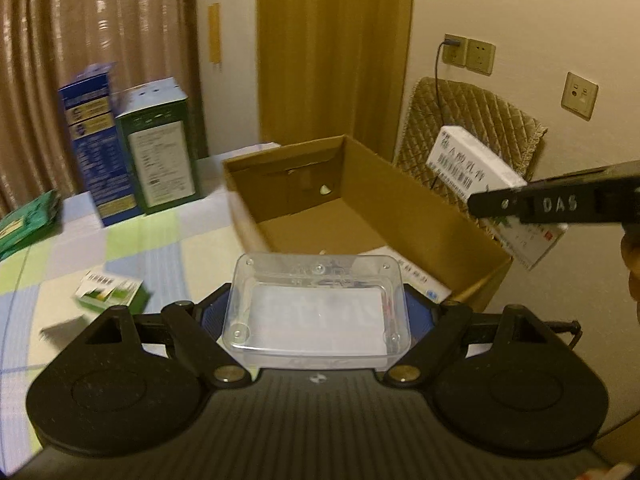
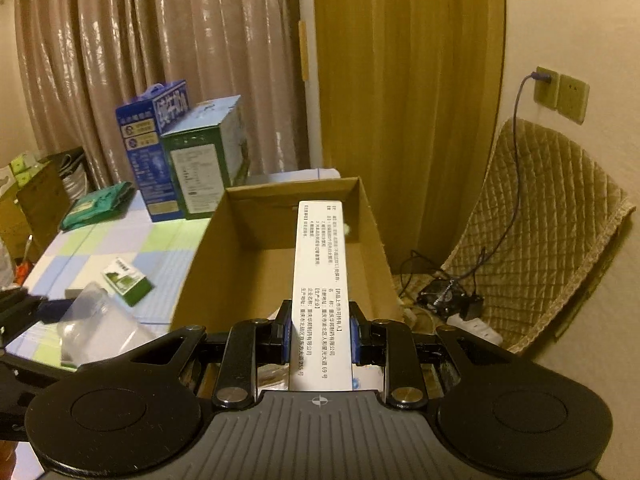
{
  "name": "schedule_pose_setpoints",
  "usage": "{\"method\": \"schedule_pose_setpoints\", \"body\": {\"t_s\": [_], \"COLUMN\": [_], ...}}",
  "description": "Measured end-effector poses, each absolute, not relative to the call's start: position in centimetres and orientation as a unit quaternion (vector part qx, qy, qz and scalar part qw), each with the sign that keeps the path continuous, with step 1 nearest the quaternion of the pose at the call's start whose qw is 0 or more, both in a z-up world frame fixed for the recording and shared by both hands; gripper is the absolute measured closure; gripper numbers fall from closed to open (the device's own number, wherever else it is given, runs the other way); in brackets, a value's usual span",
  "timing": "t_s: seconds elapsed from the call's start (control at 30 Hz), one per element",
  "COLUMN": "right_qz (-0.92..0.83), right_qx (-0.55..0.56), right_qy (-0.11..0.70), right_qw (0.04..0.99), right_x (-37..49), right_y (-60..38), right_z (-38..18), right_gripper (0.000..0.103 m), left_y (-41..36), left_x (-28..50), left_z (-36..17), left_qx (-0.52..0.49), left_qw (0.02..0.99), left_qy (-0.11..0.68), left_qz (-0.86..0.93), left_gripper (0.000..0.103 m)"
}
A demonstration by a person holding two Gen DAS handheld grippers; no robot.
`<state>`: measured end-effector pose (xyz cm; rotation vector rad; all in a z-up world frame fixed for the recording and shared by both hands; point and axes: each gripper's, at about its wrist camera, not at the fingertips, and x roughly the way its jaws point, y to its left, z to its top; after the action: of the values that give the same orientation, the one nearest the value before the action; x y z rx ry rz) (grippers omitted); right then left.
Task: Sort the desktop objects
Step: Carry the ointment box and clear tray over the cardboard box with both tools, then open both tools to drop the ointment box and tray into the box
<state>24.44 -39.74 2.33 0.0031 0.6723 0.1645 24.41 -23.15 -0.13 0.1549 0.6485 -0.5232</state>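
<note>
Left wrist view
Left gripper (image 1: pixel 318 312): low center of frame, fingers pressed on both sides of a clear plastic tray (image 1: pixel 318 308); holding it.
Clear tray: lifted up, just in front of the near wall of the cardboard box (image 1: pixel 404 196).
Cardboard box: center of frame, open top, white paper on its floor.
Right gripper (image 1: pixel 496 204): comes in from right edge, clamped on a white medicine box (image 1: pixel 468 164), tilted, above the box's right wall.
Small green box (image 1: pixel 110 292): left of center, lying on the checked tablecloth (image 1: pixel 132 240).
Blue carton (image 1: pixel 94 140) & green carton (image 1: pixel 164 148): upper left, standing side by side.

Right wrist view
Right gripper (image 2: pixel 319 340): low center, narrow, squeezing the white medicine box (image 2: pixel 320 280) by its long sides.
Medicine box: sticks fwd over the open cardboard box (image 2: pixel 200 272).
Left gripper (image 2: pixel 52 308): lower left edge, blurry, at the clear tray (image 2: pixel 100 324).
Small green box (image 2: pixel 128 280): on the cloth, left of the cardboard box.
Chair w/ quilted cover (image 2: pixel 552 216): right side.
</note>
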Motion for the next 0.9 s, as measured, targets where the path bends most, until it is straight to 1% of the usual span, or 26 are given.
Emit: {"method": "schedule_pose_setpoints", "body": {"t_s": [0.3, 0.5, 0.9], "right_qz": [0.071, 0.068, 0.085], "right_qx": [0.003, 0.006, 0.01], "right_qy": [0.346, 0.358, 0.364], "right_qw": [0.936, 0.931, 0.928], "right_x": [28.3, 29.2, 29.7], "right_y": [-40.6, -40.9, -39.4], "right_z": [0.3, -1.0, -1.5], "right_gripper": [0.08, 0.08, 0.08], "left_y": [-27.1, -28.6, -24.3], "left_x": [28.7, 30.3, 29.8], "left_z": [-2.2, -4.0, -3.0], "left_qx": [0.085, 0.113, 0.091], "left_qw": [0.901, 0.891, 0.904], "left_qy": [0.314, 0.316, 0.313], "left_qz": [-0.287, -0.305, -0.277], "left_gripper": [0.02, 0.02, 0.018]}}
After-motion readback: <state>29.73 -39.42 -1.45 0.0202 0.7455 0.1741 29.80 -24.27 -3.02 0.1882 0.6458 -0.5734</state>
